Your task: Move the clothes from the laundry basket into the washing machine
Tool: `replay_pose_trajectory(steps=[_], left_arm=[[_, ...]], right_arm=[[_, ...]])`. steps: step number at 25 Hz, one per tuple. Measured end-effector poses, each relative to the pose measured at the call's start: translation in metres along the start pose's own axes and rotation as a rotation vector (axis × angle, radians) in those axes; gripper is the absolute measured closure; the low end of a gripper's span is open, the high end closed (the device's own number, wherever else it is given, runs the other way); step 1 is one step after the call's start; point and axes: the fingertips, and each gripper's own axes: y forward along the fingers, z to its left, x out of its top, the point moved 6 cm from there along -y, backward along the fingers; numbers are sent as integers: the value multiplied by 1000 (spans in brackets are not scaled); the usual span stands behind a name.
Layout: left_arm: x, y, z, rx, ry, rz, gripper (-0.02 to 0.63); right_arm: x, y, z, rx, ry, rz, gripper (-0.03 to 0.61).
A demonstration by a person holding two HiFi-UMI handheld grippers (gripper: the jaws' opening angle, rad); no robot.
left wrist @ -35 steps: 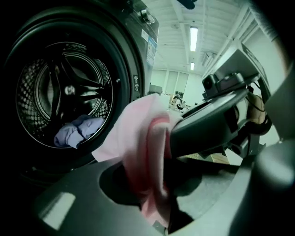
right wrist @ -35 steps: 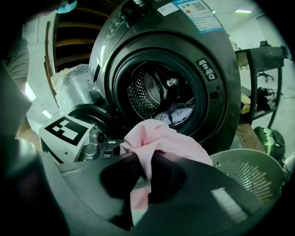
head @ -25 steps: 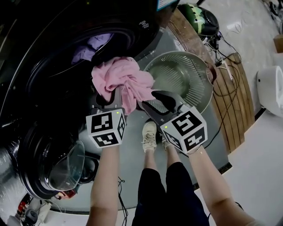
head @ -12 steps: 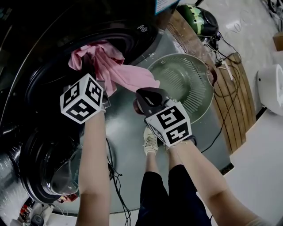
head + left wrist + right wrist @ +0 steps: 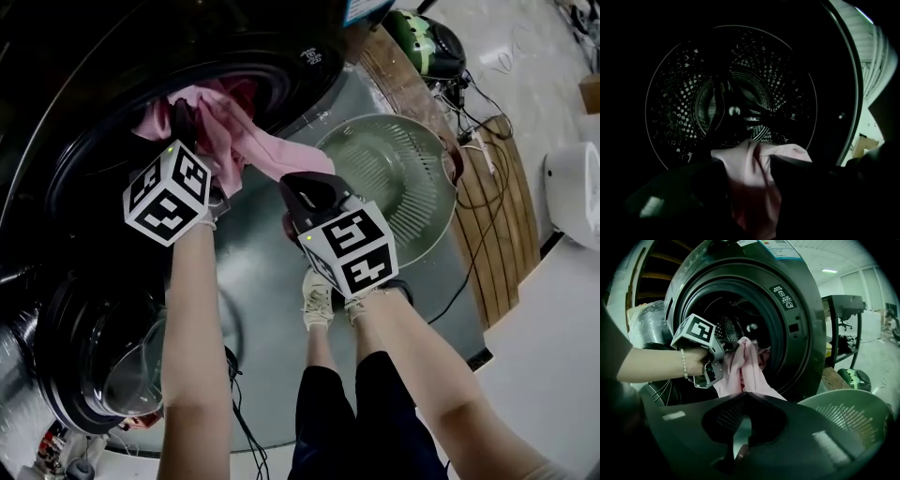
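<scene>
A pink cloth (image 5: 239,141) stretches from the washing machine's drum opening (image 5: 272,80) down toward the basket. My left gripper (image 5: 183,122) is shut on its upper part, right at the mouth of the drum (image 5: 731,103). The cloth (image 5: 752,187) fills the gap between those jaws. My right gripper (image 5: 305,183) is shut on the cloth's lower tail, and the cloth (image 5: 745,366) rises from its closed tips (image 5: 743,393) to the left gripper (image 5: 724,350). The round green laundry basket (image 5: 394,178) (image 5: 848,413) beside the machine looks empty.
The washer's round glass door (image 5: 108,366) hangs open at lower left. The person's legs and shoes (image 5: 319,291) stand on the grey floor. A wooden board (image 5: 497,197) with cables, a green rounded object (image 5: 427,42) and a white appliance (image 5: 572,187) lie to the right.
My left gripper carried the pink cloth up and left from above the basket into the drum opening. The right gripper followed up-left with the cloth's tail.
</scene>
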Motion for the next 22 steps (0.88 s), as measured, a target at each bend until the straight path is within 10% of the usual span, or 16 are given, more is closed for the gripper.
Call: replay_pose_trajectory(steps=[8, 13, 20, 22], left_arm=[[-9, -60, -15, -49, -73, 0, 250], [-68, -82, -33, -51, -156, 157, 195], [-115, -55, -64, -58, -91, 269, 195], [-119, -42, -66, -57, -17, 318, 310]], right_arm=[[-10, -17, -3, -26, 38, -13, 551], [-24, -26, -3, -35, 67, -8, 551], [-37, -17, -10, -79, 78, -1, 551], [-37, -14, -10, -83, 78, 5, 552]])
